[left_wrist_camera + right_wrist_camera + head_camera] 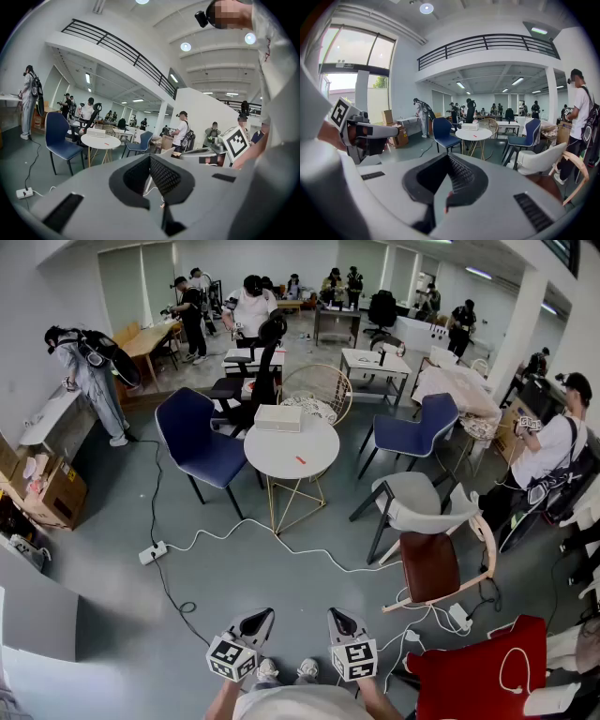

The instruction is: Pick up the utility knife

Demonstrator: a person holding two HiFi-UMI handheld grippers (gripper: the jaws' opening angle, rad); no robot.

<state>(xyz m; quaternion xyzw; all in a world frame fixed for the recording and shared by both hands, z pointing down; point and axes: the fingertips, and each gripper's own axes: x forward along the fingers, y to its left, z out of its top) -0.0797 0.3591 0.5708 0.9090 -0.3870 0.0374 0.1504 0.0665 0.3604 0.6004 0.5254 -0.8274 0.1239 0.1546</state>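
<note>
A small red utility knife [300, 460] lies on the round white table [281, 451] in the middle of the room, a few steps ahead of me. It also shows as a red speck on that table in the left gripper view [107, 143] and the right gripper view [475, 135]. My left gripper [258, 620] and right gripper [337, 620] hang side by side at the bottom of the head view, far from the table. Both point forward and slightly down. The left gripper [150, 159] and the right gripper [449, 157] have their jaws together with nothing between them.
A white box [278, 418] sits at the table's far edge. Blue chairs [197, 442] [417, 427] flank the table; a grey chair [412, 502], a brown chair [431, 568] and a red chair [478, 676] stand to the right. Cables and a power strip [153, 552] cross the floor. Several people stand around.
</note>
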